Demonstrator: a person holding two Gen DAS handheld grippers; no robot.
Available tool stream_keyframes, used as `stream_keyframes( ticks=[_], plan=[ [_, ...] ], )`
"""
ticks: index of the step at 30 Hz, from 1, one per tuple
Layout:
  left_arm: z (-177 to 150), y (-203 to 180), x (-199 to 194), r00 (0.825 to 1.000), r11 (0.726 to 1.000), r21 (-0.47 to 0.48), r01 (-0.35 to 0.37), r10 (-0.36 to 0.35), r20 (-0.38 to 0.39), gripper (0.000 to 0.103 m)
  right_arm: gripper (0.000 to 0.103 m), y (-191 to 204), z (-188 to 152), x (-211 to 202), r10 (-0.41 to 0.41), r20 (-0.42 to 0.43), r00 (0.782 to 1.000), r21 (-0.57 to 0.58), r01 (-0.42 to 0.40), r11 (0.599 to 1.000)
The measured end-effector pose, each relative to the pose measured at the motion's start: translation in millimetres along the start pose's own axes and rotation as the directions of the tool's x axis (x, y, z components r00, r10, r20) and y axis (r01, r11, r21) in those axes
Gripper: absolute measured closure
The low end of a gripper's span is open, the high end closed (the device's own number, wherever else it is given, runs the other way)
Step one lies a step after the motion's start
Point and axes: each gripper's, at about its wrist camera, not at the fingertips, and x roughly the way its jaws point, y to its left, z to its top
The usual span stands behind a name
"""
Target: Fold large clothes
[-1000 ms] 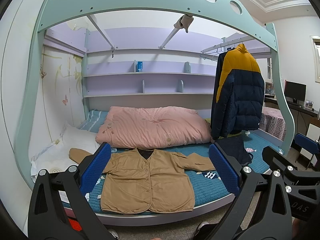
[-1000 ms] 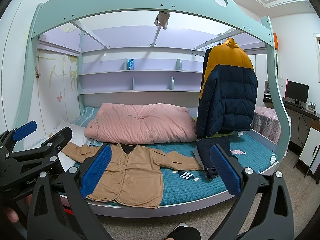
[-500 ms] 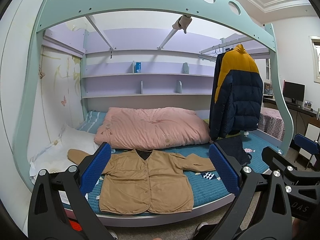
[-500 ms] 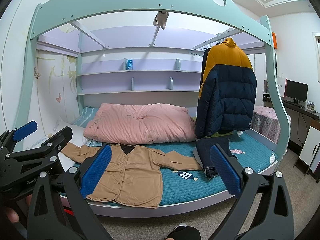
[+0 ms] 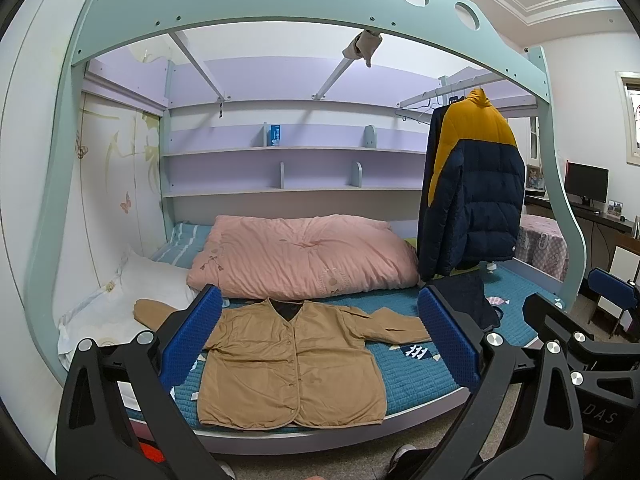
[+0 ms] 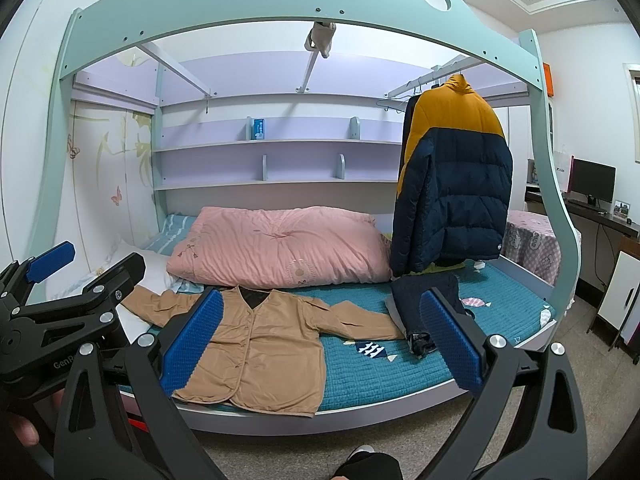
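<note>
A tan button-front jacket [image 5: 288,364] lies flat, front up, sleeves spread, near the front edge of the teal bed mattress [image 5: 412,376]. It also shows in the right wrist view [image 6: 260,344]. My left gripper [image 5: 320,344] is open and empty, held in the air in front of the bed. My right gripper [image 6: 320,344] is open and empty too, to the right of the left one. Both are well short of the jacket.
A pink quilt [image 5: 300,256] lies behind the jacket. A navy and yellow puffer coat [image 5: 472,192] hangs at the right. Dark jeans [image 6: 428,304] lie on the mattress right of the jacket. A white pillow [image 5: 148,288] is at the left. The bunk frame [image 5: 280,4] arches overhead.
Both views have shifted slightly; the jacket sits a little lower and nearer in frame. Both grippers stay open and empty.
</note>
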Motion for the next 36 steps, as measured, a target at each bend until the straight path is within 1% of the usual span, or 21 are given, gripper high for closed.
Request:
stream_keyframes(
  ticks=[7, 10, 14, 18, 21, 29, 36],
  plan=[
    [-1.4, -0.2, -0.2, 1.000, 1.000, -0.001, -0.001, 0.001, 0.001, 0.005, 0.008, 0.1, -2.2, 0.8, 0.000, -0.002, 1.000, 0.001, 0.000, 1.000],
    [-2.3, -2.2, 0.6, 1.000, 1.000, 0.002, 0.000, 0.000, -0.001, 0.005, 0.008, -8.4, -6.2, -1.4, 0.000, -0.005, 1.000, 0.001, 0.000, 1.000],
    [-4.8, -3.6, 2.8, 1.000, 1.000, 0.003, 0.000, 0.000, -0.008, 0.005, 0.008, -10.0, -14.9, 8.5, -0.003, -0.015, 1.000, -0.002, 0.003, 1.000],
    [-7.1, -3.8, 5.4, 1.000, 1.000, 0.004, 0.000, 0.000, -0.011, 0.005, 0.008, -16.1, -15.5, 17.3, -0.004, -0.021, 1.000, 0.001, 0.004, 1.000],
    [-12.2, -6.3, 18.7, 1.000, 1.000, 0.009, -0.001, 0.001, -0.023, 0.005, 0.008, -14.3, -15.5, 22.3, -0.004, -0.030, 1.000, 0.002, 0.004, 1.000],
    [-16.7, -5.1, 39.6, 0.999, 1.000, 0.021, -0.013, 0.014, -0.043, 0.005, 0.008, -13.0, -14.5, 38.6, 0.003, -0.057, 0.998, 0.004, -0.002, 1.000],
    [-20.9, -2.8, 64.1, 0.997, 0.999, 0.036, -0.027, 0.029, -0.070, 0.005, 0.008, -15.1, -14.4, 63.6, 0.016, -0.095, 0.995, 0.012, -0.015, 1.000]
  ],
)
